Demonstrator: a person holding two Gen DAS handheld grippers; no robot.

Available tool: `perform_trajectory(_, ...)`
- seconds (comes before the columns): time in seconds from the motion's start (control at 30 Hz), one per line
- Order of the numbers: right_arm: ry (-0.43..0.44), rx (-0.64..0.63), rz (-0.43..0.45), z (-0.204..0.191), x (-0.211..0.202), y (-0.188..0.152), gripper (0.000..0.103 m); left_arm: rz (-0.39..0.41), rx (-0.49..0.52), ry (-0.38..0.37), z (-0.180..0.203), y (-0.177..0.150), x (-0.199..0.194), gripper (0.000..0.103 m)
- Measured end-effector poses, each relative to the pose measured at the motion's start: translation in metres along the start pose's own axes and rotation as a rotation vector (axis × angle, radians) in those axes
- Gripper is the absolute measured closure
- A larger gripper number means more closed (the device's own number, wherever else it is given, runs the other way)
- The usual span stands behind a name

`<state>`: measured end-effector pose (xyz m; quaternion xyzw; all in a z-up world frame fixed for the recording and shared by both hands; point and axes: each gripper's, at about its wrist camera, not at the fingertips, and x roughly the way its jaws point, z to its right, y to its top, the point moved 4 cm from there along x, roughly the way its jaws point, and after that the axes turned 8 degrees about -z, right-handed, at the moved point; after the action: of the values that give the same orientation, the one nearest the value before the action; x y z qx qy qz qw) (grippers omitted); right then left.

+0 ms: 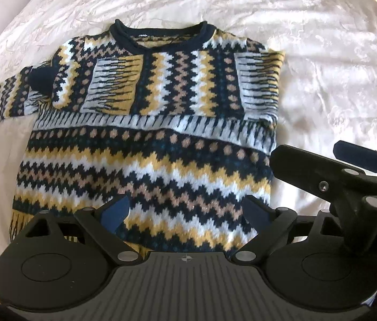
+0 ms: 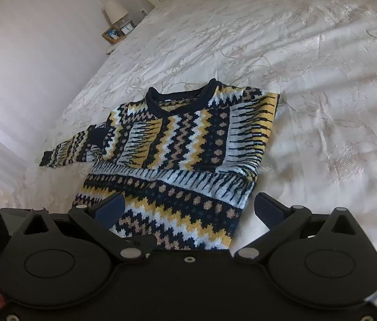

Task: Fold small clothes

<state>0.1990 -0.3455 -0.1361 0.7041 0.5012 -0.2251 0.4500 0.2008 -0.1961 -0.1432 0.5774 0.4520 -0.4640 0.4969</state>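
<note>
Both claws (image 1: 187,214) (image 2: 191,211) agape, apparently above the sweater (image 1: 145,144) hem.

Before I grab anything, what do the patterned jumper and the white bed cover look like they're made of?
The navy, yellow and white zigzag-patterned jumper looks like thick knit, probably wool or acrylic: blocky stitched pattern, rolled ribbed collar, matte surface. The white bed cover looks like thin, slightly glossy woven fabric, perhaps satin-like: fine creases and a faint floral pattern catching light.

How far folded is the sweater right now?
Partly folded. The sweater lies flat on the bedspread; one sleeve is folded across the chest, the other sleeve still stretches outward. Hem unfolded.
</note>
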Motion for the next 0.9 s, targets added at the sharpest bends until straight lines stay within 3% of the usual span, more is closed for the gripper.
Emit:
perform_trajectory(0.5,-0.028,-0.072,-0.023,-0.043,0.007,-0.010,0.000,0.075,-0.131,-0.068,-0.058,-0.027,-0.011,0.011)
perform_trajectory(0.73,-0.091,-0.140,-0.049,-0.073,0.018,-0.019,0.000,0.142,-0.289,-0.142,-0.126,-0.038,-0.016,0.010)
perform_trajectory(0.9,-0.142,-0.154,-0.088,-0.094,0.039,-0.026,0.000,0.206,-0.347,-0.184,-0.186,-0.035,-0.014,0.010)
